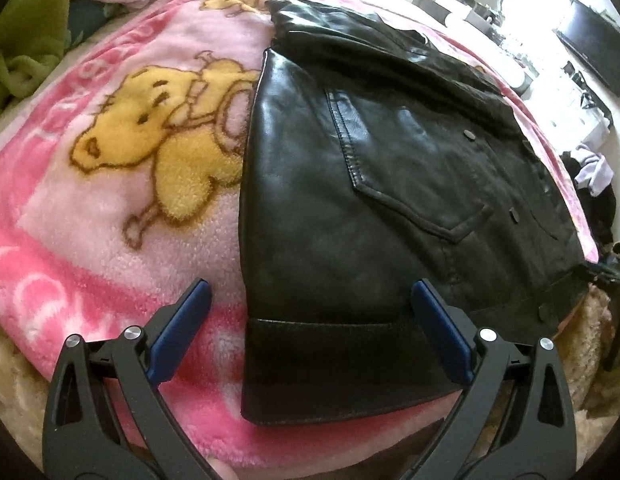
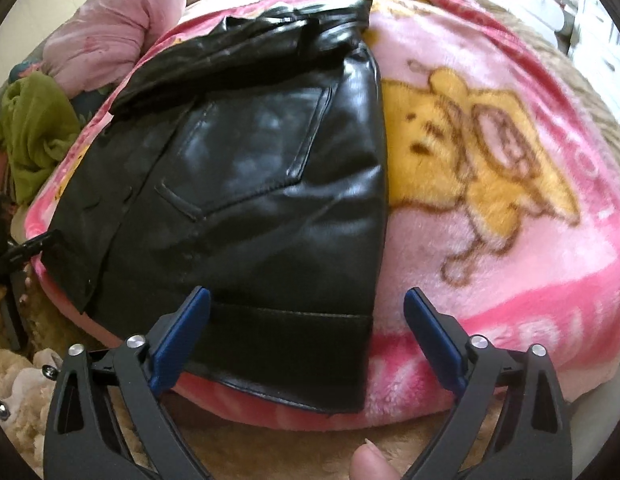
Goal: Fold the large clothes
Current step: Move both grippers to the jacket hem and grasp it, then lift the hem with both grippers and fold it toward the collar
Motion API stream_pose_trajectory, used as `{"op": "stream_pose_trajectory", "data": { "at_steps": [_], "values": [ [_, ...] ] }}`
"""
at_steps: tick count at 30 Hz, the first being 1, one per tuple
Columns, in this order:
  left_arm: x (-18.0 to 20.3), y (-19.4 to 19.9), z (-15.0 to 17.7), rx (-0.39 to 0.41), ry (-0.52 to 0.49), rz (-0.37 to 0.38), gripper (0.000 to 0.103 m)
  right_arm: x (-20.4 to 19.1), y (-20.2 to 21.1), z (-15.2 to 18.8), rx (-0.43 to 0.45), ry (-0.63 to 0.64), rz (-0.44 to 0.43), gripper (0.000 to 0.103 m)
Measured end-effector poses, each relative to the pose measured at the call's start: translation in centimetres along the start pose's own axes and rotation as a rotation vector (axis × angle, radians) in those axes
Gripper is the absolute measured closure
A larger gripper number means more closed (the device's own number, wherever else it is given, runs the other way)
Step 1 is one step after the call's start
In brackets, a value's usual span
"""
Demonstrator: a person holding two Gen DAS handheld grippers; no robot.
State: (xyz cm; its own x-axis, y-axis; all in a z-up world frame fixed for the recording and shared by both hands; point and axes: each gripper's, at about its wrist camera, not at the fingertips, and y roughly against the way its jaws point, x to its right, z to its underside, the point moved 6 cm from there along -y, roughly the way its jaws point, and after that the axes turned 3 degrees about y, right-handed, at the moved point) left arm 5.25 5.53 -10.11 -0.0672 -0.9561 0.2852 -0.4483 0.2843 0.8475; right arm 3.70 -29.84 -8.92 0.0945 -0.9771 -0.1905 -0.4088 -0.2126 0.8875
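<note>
Left wrist view: my left claw (image 1: 310, 312) gapes wide over the black leather jacket (image 1: 373, 184); its stiff hem may slip out.

From where I was driving, a pink fleece blanket (image 1: 110, 216) with a yellow cartoon bear (image 1: 166, 136) sat ahead-left of the left gripper. A green cloth (image 2: 34, 132) and pink bedding (image 2: 122, 28) lay far ahead-left of the right one.

text: none legible | blanket (image 1: 110, 216): white lettering on pink border, too distorted to read
</note>
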Motion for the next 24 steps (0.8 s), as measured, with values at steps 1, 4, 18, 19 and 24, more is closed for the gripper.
{"op": "stream_pose_trajectory", "data": {
  "at_steps": [1,4,18,19,24],
  "values": [
    [0.0,-0.1,0.0,0.001,0.003,0.001,0.009,0.0,0.0,0.1,0.005,0.002,-0.004,0.019],
    [0.0,-0.2,0.1,0.004,0.003,-0.001,0.012,-0.2,0.2,0.4,0.011,0.006,-0.038,0.038],
    [0.7,1.6,-0.2,0.07,0.038,0.048,0.091,-0.4,3.0,0.0,0.19,-0.031,-0.138,0.086],
    [0.8,1.8,-0.3,0.074,0.038,0.058,0.093,-0.4,3.8,0.0,0.224,-0.041,-0.163,0.087],
    [1.0,4.6,-1.4,0.124,0.036,0.122,0.097,-0.9,6.3,-0.1,0.303,-0.077,-0.231,0.088]
  ]
}}
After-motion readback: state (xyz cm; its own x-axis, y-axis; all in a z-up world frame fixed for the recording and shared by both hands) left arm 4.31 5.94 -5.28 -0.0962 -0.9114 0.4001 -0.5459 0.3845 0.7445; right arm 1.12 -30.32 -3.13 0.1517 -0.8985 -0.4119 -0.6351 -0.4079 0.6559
